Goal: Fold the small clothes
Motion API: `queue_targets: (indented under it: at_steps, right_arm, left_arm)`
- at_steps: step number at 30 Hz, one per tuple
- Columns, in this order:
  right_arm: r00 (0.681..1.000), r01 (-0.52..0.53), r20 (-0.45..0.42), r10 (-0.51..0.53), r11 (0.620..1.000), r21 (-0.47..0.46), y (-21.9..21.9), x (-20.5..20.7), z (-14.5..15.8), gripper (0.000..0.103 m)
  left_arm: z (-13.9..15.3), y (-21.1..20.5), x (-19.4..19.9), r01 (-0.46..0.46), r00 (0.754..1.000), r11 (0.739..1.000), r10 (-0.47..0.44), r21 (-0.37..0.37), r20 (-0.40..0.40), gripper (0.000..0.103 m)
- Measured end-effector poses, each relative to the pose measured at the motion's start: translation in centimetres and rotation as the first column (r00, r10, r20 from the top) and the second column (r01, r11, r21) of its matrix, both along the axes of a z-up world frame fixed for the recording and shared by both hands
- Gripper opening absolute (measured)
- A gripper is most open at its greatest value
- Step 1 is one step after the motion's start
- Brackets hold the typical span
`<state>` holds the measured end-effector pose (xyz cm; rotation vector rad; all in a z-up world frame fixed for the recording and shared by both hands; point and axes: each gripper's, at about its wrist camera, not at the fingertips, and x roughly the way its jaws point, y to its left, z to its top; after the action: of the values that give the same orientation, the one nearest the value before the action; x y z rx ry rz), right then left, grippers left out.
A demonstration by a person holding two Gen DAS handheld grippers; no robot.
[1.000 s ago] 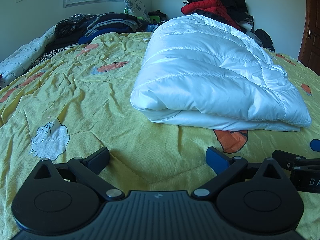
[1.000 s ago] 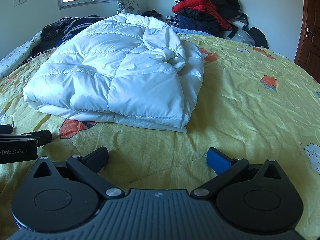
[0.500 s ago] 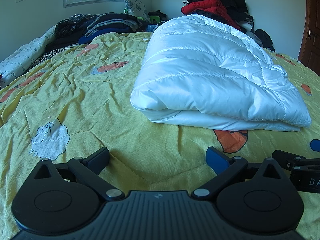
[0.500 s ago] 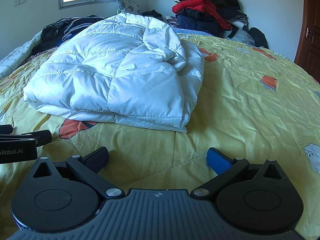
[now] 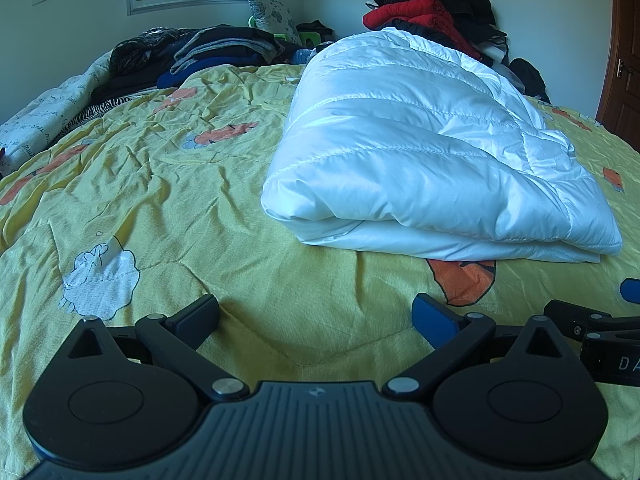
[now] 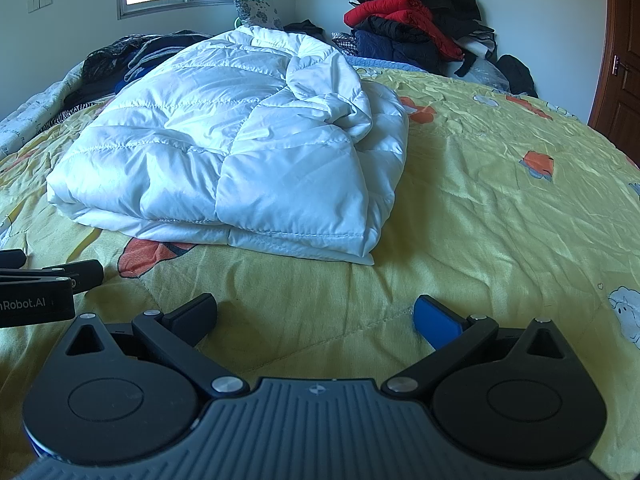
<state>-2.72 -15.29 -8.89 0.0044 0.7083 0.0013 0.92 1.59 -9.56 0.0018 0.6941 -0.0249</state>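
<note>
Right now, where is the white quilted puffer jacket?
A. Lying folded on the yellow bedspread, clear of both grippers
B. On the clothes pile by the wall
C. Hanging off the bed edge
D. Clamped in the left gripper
A: the white quilted puffer jacket lies folded on the yellow bedspread; the left gripper and right gripper are open and empty, short of it.

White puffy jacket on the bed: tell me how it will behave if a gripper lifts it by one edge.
The white puffy jacket looks quilted and soft, so it would probably droop and unfold. Its shiny shell may slip between fingers. Its puffiness suggests it is light for its bulk.
</note>
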Motion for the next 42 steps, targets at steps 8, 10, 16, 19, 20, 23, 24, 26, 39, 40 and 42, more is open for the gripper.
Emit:
queue_targets:
  at_steps: [8,10,16,19,20,23,24,26,39,40,42]
  right_arm:
    - [1.000,0.000,0.000,0.000,1.000,0.000,0.00,0.00,-0.01,0.103]
    - [1.000,0.000,0.000,0.000,1.000,0.000,-0.01,0.00,-0.01,0.103]
    - [1.000,0.000,0.000,0.000,1.000,0.000,0.00,0.00,-0.01,0.103]
    - [1.000,0.000,0.000,0.000,1.000,0.000,0.01,0.00,-0.01,0.103]
    - [1.000,0.000,0.000,0.000,1.000,0.000,0.02,0.00,-0.01,0.103]
    - [1.000,0.000,0.000,0.000,1.000,0.000,0.02,0.00,-0.01,0.103]
    - [1.000,0.000,0.000,0.000,1.000,0.000,0.03,0.00,-0.02,0.103]
    - [1.000,0.000,0.000,0.000,1.000,0.000,0.02,0.01,-0.01,0.103]
    - [1.000,0.000,0.000,0.000,1.000,0.000,0.01,0.02,-0.01,0.103]
    - [1.000,0.000,0.000,0.000,1.000,0.000,0.01,0.02,-0.01,0.103]
    - [1.000,0.000,0.000,0.000,1.000,0.000,0.02,0.01,-0.01,0.103]
  left_arm:
    - [0.00,0.02,-0.01,0.000,1.000,1.000,0.000,0.000,0.000,0.103]
    - [0.00,0.05,-0.01,0.000,1.000,1.000,0.000,0.000,0.000,0.103]
    - [-0.03,0.04,0.04,0.000,1.000,1.000,0.000,0.002,-0.001,0.103]
    - [-0.04,-0.10,0.03,0.000,1.000,1.000,0.000,0.004,-0.002,0.103]
    - [-0.05,-0.05,0.05,0.000,1.000,1.000,0.000,0.003,-0.002,0.103]
    - [-0.03,-0.08,0.04,0.002,1.000,1.000,-0.002,0.003,-0.004,0.103]
    - [-0.03,-0.08,0.07,0.003,1.000,1.000,-0.003,0.004,-0.005,0.103]
    - [-0.01,-0.12,0.07,0.003,1.000,1.000,-0.003,0.006,-0.008,0.103]
    - [-0.02,0.07,0.25,0.010,1.000,1.000,-0.010,0.007,-0.010,0.103]
    - [-0.01,0.03,0.23,0.009,1.000,1.000,-0.009,0.007,-0.010,0.103]
    - [-0.01,0.07,0.22,0.010,1.000,1.000,-0.010,0.006,-0.009,0.103]
